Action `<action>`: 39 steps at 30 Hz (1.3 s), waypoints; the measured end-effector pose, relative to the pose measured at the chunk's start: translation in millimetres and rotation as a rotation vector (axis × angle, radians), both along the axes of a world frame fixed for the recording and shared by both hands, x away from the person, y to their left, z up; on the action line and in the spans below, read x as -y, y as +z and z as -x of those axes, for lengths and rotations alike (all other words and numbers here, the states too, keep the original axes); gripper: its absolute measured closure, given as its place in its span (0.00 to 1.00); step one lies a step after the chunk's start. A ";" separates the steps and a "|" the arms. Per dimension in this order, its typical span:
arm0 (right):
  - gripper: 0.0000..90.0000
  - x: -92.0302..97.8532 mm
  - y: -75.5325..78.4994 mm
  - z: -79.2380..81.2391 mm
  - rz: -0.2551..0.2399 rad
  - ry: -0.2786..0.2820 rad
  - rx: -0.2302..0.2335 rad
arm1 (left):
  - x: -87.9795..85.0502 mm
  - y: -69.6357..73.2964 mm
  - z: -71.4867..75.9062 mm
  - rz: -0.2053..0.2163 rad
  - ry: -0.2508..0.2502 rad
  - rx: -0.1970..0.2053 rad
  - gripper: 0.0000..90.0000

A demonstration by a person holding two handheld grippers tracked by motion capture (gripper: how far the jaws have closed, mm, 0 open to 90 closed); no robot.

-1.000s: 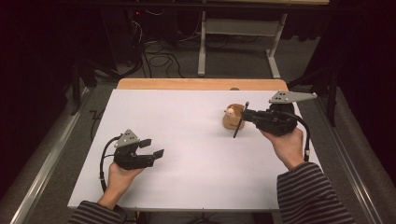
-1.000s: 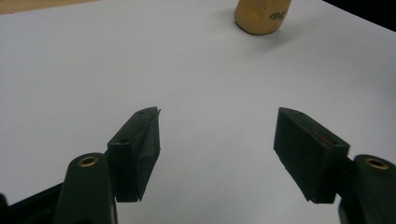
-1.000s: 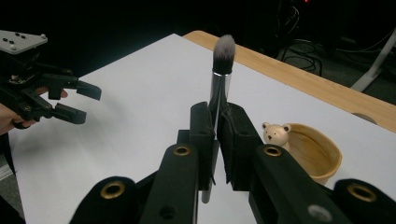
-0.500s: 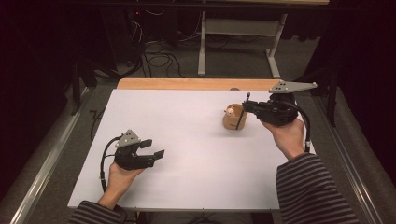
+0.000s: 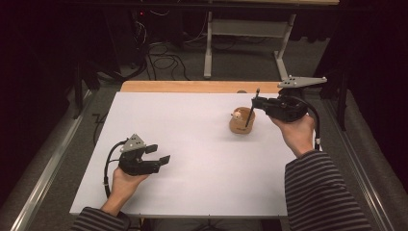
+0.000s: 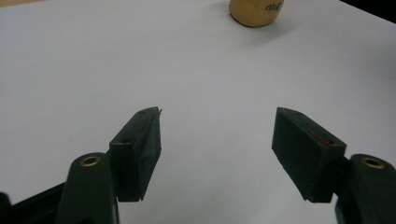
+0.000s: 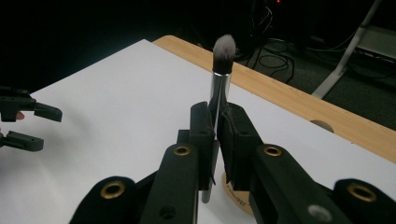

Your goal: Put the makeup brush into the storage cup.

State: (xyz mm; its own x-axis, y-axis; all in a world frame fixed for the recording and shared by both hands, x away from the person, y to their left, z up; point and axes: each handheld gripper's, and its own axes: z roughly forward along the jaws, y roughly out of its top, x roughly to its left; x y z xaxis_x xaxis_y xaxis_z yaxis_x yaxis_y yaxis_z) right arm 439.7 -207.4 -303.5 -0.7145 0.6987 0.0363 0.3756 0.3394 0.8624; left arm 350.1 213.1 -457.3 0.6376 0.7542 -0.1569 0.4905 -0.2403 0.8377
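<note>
My right gripper (image 5: 255, 102) (image 7: 217, 117) is shut on a thin make-up brush (image 5: 251, 109) (image 7: 220, 74) with a silver ferrule and a pale tuft. In the right gripper view the brush stands nearly upright, tuft end up. It hangs just right of and above a small round wooden cup (image 5: 241, 123) (image 6: 256, 10) (image 7: 236, 198) on the white sheet (image 5: 192, 144); something pale shows inside the cup. My left gripper (image 5: 160, 154) (image 6: 217, 135) (image 7: 49, 128) rests low at the sheet's front left, open, with nothing between its jaws.
The white sheet covers a wooden tabletop whose bare strip (image 5: 192, 86) runs along the far edge. Behind it stand a grey desk frame (image 5: 208, 48) and floor cables (image 5: 159, 48). Metal rails (image 5: 53, 159) flank the table on both sides.
My right gripper has lifted a little and drifted toward the far right with the brush still in it. The cup and the left gripper have stayed put.
</note>
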 end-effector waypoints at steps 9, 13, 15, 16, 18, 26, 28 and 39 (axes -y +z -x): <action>0.95 4.1 1.1 -11.5 -0.004 -0.039 -0.007 | -0.3 0.1 0.2 0.000 0.001 0.003 0.37; 0.95 6.1 1.1 -18.0 -0.004 -0.056 -0.010 | 0.0 0.0 -0.1 -0.002 0.001 0.003 0.37; 0.95 7.1 1.1 -21.2 -0.006 -0.070 -0.014 | -0.1 0.1 0.1 -0.001 0.001 0.004 0.36; 0.95 7.5 1.0 -22.7 -0.008 -0.073 -0.013 | -0.1 0.1 0.3 0.000 0.001 0.004 0.36; 0.95 8.2 0.7 -25.7 -0.010 -0.082 -0.013 | -0.4 0.2 0.3 -0.002 0.001 0.004 0.36; 0.95 10.9 -1.5 -36.9 -0.018 -0.117 -0.021 | 0.1 0.3 0.5 0.001 0.000 0.003 0.36; 0.95 11.8 -2.5 -39.1 -0.025 -0.126 -0.023 | 0.0 0.4 0.6 0.001 0.000 0.003 0.36; 0.95 13.0 -7.7 -51.9 -0.030 -0.158 -0.032 | -0.5 0.2 -0.1 0.000 0.003 -0.003 0.37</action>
State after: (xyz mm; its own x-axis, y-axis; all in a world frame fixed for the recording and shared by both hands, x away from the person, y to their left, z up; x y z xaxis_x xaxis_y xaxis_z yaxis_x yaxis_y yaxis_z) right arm 491.5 -220.3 -311.3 -0.5942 0.8003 0.0802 0.4499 0.2482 0.8579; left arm 350.2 213.6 -457.1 0.6353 0.7558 -0.1588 0.4934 -0.2390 0.8363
